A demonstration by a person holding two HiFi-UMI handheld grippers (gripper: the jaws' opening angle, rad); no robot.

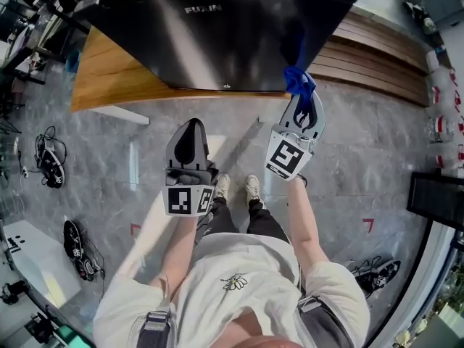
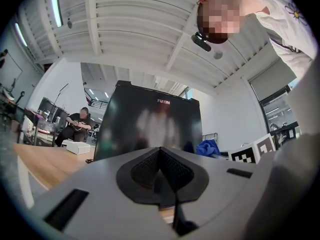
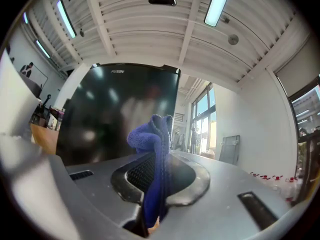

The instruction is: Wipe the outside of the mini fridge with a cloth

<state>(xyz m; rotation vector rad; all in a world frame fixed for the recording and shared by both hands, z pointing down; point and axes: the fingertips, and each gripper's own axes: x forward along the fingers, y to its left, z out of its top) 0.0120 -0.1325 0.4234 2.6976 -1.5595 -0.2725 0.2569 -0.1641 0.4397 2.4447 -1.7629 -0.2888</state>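
Blue cloth point(image 1: 299, 82) is pinched between the jaws of the right hand-held gripper point(image 1: 303, 106), which are pressed together on it. A bunched fold stands up past the jaw tips, and the rest runs down between the pads. In the right gripper view the cloth point(image 3: 152, 134) rises from the right hand-held gripper point(image 3: 157, 159) in front of the right edge of the mini fridge point(image 3: 120, 114). Whether the fabric touches the door cannot be told.

From the head view the cloth lies at the near right corner of the mini fridge point(image 1: 217, 35), a glossy black box with a brand name on its front. It stands on a wooden surface point(image 1: 116, 78), beyond the person's feet.

The left hand-held gripper point(image 1: 191, 130) hangs left of the right one and nearer the person, over the grey floor point(image 1: 362, 165) and well short of the fridge. Its jaws are pressed together with nothing between them. The left gripper view shows the left hand-held gripper point(image 2: 160, 156) aimed at the mini fridge point(image 2: 150, 119), with the cloth point(image 2: 207, 147) low at the door's right side.

The person's shoes point(image 1: 221, 187) sit between the two grippers. Far left in the left gripper view, a seated person point(image 2: 77, 124) is behind a white box point(image 2: 77, 147) on the wood.
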